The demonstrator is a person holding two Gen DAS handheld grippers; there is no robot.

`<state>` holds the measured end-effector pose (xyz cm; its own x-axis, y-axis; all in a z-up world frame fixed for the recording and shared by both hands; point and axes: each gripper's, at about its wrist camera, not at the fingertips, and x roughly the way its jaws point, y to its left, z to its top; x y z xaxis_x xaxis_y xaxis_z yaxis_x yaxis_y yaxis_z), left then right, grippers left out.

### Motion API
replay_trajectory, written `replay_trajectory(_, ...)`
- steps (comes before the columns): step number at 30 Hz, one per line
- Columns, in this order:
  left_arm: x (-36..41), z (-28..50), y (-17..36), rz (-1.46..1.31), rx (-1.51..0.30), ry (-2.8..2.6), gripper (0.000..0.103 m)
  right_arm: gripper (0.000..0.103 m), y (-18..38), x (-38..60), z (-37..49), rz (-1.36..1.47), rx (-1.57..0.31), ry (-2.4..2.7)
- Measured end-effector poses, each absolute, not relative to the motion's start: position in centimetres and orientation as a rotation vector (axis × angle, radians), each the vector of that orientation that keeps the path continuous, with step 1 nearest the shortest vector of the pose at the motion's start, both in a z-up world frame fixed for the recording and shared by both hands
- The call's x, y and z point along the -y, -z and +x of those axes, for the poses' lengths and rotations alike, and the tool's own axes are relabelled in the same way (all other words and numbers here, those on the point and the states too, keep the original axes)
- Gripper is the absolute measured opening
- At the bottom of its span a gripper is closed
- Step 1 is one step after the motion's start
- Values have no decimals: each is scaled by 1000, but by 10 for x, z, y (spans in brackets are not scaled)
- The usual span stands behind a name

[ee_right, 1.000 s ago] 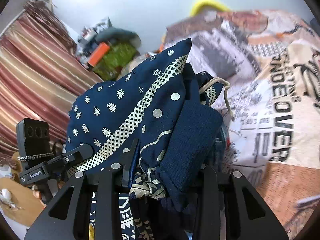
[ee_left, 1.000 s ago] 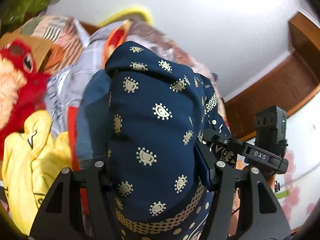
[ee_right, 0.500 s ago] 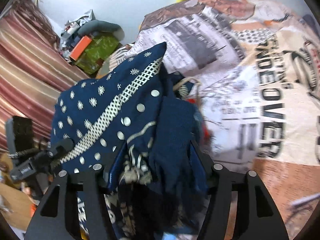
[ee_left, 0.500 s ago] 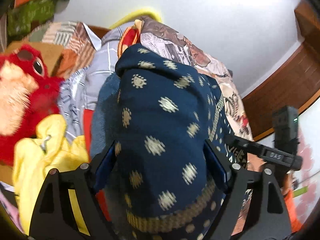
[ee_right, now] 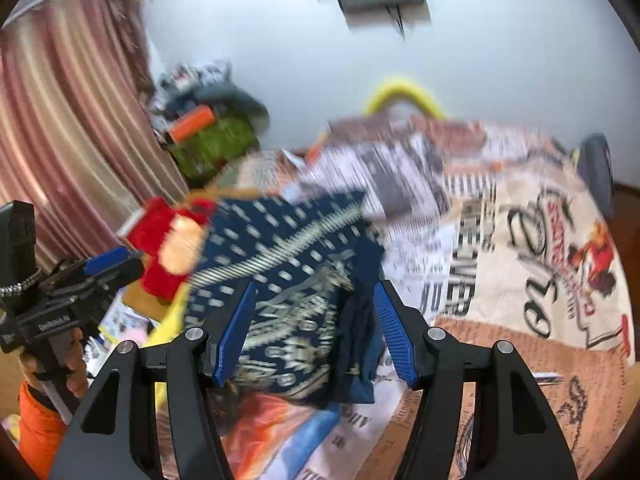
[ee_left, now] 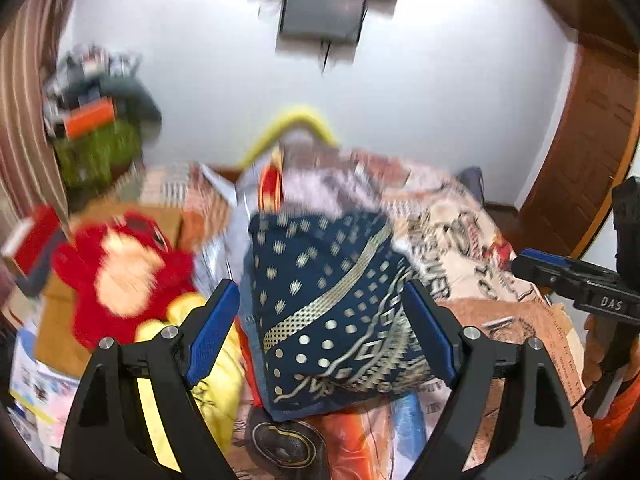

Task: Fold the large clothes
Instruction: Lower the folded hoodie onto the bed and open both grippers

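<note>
A folded navy garment (ee_left: 328, 304) with gold dots and bands lies on the bed on top of other clothes. It also shows in the right wrist view (ee_right: 288, 292). My left gripper (ee_left: 320, 332) is open, pulled back from the garment, its blue pads (ee_left: 212, 328) on either side without touching it. My right gripper (ee_right: 314, 336) is open too, just in front of the garment's near edge. Each gripper shows in the other's view, the right one (ee_left: 576, 280) and the left one (ee_right: 92, 276).
The bed has a printed newspaper-pattern cover (ee_right: 520, 240). A red plush toy (ee_left: 120, 268) and a yellow garment (ee_left: 216, 364) lie left of the navy one. An orange and blue cloth (ee_right: 280, 420) lies under it. Clutter (ee_left: 96, 120) sits by the striped curtain (ee_right: 60, 140).
Both grippers have opened and let go of the navy garment, which now rests on the bed. Both have drawn back and tilted up, so more of the room shows.
</note>
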<state>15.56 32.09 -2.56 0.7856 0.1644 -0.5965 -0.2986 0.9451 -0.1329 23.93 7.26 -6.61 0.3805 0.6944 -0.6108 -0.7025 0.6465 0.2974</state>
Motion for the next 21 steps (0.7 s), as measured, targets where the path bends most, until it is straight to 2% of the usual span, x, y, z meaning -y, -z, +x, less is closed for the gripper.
replay_trajectory(9, -248, 64, -53, -103, -385, -298, 83, 62, -14, -22, 146, -9, -434, -894)
replay_trajectory(21, -175, -11, -61, -54, -211, -350, 83, 63, -24, 21, 76, 21, -229, -857)
